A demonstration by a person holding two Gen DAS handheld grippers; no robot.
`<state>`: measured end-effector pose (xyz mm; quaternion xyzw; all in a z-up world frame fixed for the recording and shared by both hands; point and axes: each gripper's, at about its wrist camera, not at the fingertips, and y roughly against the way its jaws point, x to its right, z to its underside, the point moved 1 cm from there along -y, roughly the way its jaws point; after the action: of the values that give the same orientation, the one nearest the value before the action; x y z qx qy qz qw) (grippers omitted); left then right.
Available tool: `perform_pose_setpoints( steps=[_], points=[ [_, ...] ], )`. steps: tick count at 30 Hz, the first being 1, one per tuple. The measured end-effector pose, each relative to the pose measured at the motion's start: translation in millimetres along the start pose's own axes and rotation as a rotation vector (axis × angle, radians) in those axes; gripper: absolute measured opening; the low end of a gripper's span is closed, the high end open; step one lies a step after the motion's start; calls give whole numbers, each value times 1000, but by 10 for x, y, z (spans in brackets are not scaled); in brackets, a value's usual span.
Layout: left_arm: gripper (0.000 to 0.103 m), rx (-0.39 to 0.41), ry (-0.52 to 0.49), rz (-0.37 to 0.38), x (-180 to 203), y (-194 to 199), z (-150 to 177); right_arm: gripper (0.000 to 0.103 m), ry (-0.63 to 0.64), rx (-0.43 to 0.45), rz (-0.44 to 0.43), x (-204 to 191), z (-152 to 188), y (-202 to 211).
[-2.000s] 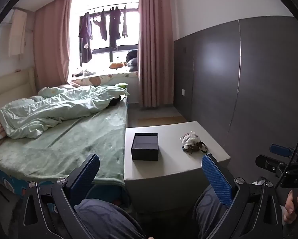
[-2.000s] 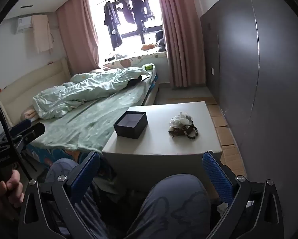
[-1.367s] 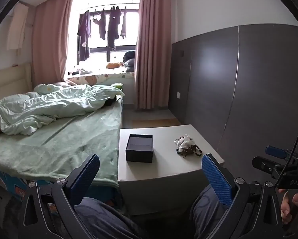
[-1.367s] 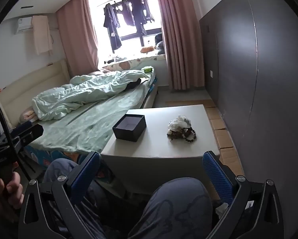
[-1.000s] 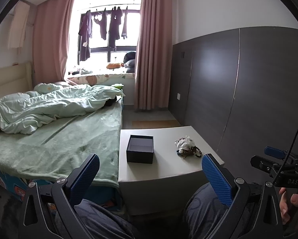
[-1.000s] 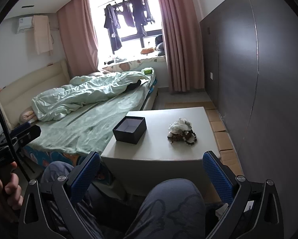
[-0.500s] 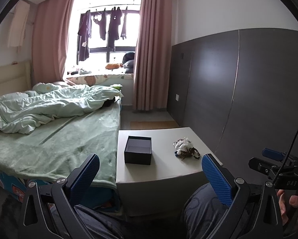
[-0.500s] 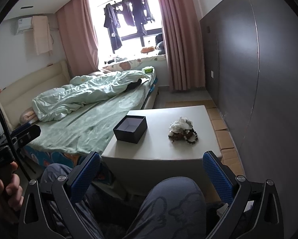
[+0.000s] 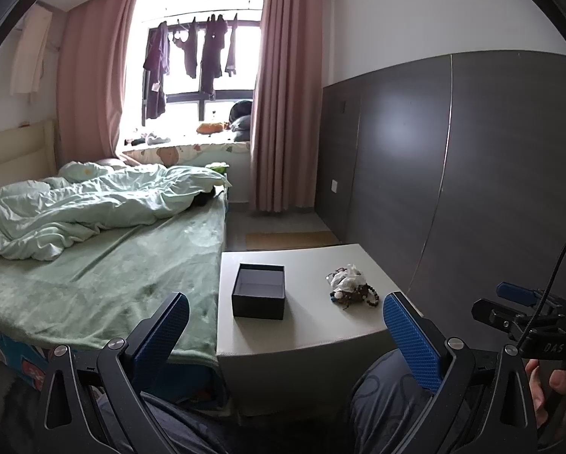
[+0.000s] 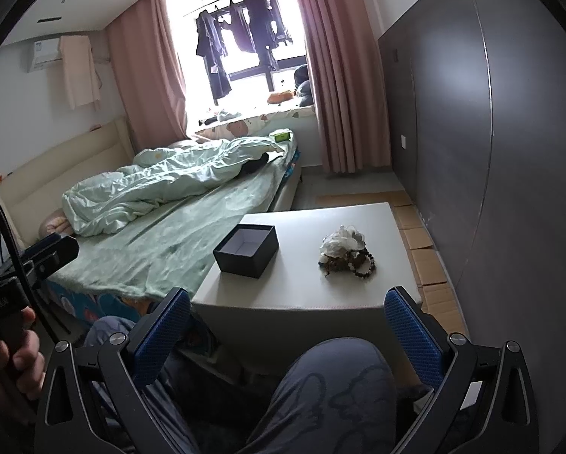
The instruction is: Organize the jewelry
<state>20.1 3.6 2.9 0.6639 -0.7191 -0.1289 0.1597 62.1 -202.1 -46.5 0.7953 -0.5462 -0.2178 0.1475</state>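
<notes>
We see both tongs spread wide with nothing between the blue pads. Left tongs (image 9: 286, 335) sit low in the left wrist view, hovering over our knees, short of the table (image 9: 305, 331) and touching nothing. Right tongs (image 10: 286, 331) sit low in the right wrist view, same pose, above one knee (image 10: 332, 389) in grey patterned trousers.

The white table fills the lower centre of both views, pushed against the side of the bed (image 9: 105, 268). On it, left of centre, stands an open dark jewelry box (image 9: 259, 290), lid off, inside looks bare and pale at the bottom in the right wrist view (image 10: 246, 251). Right of it, well apart, lies the jewelry pile (image 9: 351, 285): a dark bead bracelet and other tangled bits with a crumpled white tissue or bag on top; we cannot tell the single pieces apart. In the right wrist view the pile (image 10: 346, 252) is centre right on the table, beads at its near right edge.

The right tongs also show at the far right edge of the left wrist view, held in our right hand (image 9: 551, 382). The left hand (image 10: 12, 363) shows at the lower left of the right wrist view, gripping the other handle.

Background: green bed with a rumpled pale duvet (image 9: 93, 204) at centre left, pink curtains (image 9: 286, 113) beside a bright window with clothes hanging at the top centre, dark grey wall panel (image 9: 453, 170) on the right.
</notes>
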Motion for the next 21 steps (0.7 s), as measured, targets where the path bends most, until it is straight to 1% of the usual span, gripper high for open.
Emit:
perform_pose_setpoints(
  steps=[14, 21],
  points=[
    [103, -8, 28, 17, -72, -25, -7, 103, -15, -4, 3, 72, -49, -89],
    [103, -33, 32, 29, -97, -178, 9, 103, -36, 1, 14, 111, -56, -151]
  ],
)
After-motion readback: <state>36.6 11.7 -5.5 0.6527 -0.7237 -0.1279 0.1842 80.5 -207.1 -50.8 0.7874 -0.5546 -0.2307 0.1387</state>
